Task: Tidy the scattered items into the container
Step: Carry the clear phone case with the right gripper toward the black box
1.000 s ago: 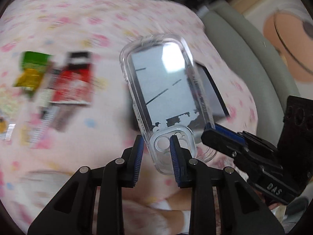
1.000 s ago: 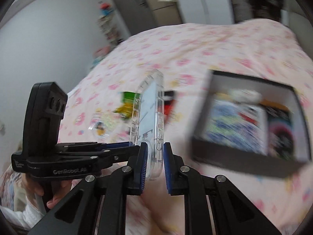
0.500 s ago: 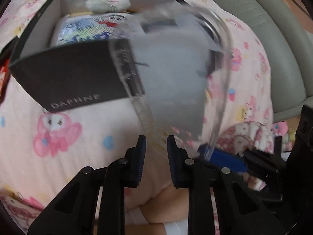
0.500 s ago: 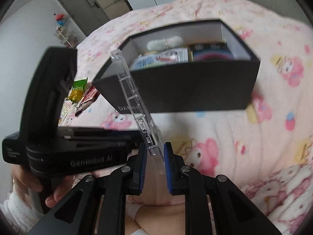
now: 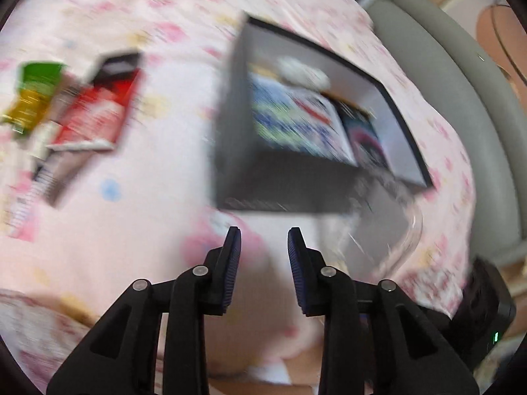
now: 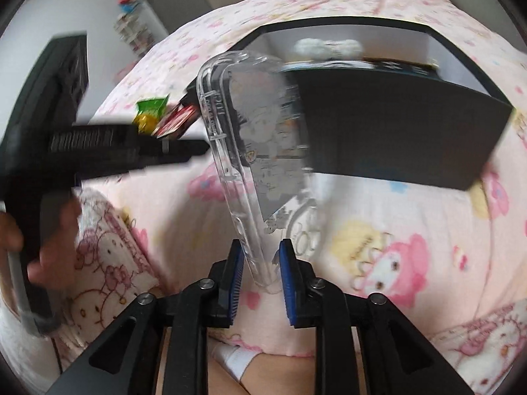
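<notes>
Released by the left gripper (image 5: 264, 247) since a second ago: its blue-padded jaws now stand apart and are opening, nothing between them, and the clear hard-plastic phone case (image 6: 260, 164) sits only at the right gripper (image 6: 262, 258).

Right wrist view: case at centre frame, upright and tilted, its lower camera-cutout end between the two blue pads. Those jaws are opening; a gap shows on the right side, so no firm clamp is visible. Case is transparent with a raised rim and moulded side buttons; a grey backing shows through it.

Left wrist view: case (image 5: 385, 227) is a blurred clear curve at lower right, just in front of the black open-topped cardboard box (image 5: 296, 194).

Box (image 6: 405, 138) fills upper right of the right wrist view, on the pink cartoon-print bedspread (image 6: 411, 230). Inside: a white fluffy object (image 6: 326, 47) and printed packets. Green-and-yellow sachet (image 5: 33, 92) and red-and-black sachet (image 5: 98, 112) lie at upper left, well apart from the box.
</notes>
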Demonstrator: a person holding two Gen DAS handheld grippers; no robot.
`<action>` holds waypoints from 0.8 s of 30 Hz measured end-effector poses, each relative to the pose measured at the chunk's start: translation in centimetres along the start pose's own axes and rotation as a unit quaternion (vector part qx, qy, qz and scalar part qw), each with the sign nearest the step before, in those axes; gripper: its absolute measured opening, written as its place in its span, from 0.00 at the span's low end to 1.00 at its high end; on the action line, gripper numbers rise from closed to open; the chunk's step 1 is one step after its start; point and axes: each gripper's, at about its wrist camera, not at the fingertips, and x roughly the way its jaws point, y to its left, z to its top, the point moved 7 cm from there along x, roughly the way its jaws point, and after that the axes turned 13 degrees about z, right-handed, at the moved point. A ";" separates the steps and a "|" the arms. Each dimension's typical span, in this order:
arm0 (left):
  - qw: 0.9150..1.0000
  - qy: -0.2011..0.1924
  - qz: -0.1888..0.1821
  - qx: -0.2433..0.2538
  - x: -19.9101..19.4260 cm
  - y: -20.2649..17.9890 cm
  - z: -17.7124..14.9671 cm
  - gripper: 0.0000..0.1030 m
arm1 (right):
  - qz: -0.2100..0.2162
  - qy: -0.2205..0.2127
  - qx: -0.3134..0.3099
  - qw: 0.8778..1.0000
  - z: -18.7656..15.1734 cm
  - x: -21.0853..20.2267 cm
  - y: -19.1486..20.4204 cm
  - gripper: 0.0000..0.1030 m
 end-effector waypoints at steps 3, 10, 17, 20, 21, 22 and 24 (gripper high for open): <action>0.999 -0.031 0.006 -0.027 -0.8 2.6 1.0 0.31 | 0.013 0.025 -0.003 1.000 -0.6 1.3 0.5 0.21; 0.995 -0.059 0.017 -0.077 -0.9 3.8 1.9 0.31 | 0.028 0.009 0.040 0.999 -1.0 0.5 -0.4 0.21; 0.997 -0.009 0.030 -0.069 3.1 2.8 1.9 0.37 | 0.045 0.000 0.103 0.994 -0.9 0.6 -2.0 0.21; 0.997 0.019 0.065 -0.038 4.7 2.1 1.3 0.39 | 0.036 0.018 0.120 0.992 -1.2 2.2 -1.9 0.24; 0.996 0.026 0.074 -0.033 5.2 2.0 1.1 0.41 | 0.030 0.022 0.130 0.991 -1.5 2.4 -2.2 0.26; 0.996 0.037 0.078 -0.031 5.6 2.0 0.9 0.42 | 0.019 0.026 0.145 0.989 -1.8 2.6 -2.6 0.28; 0.995 0.060 0.078 -0.030 6.6 1.9 0.5 0.42 | 0.007 0.028 0.166 0.986 -2.2 2.8 -3.5 0.28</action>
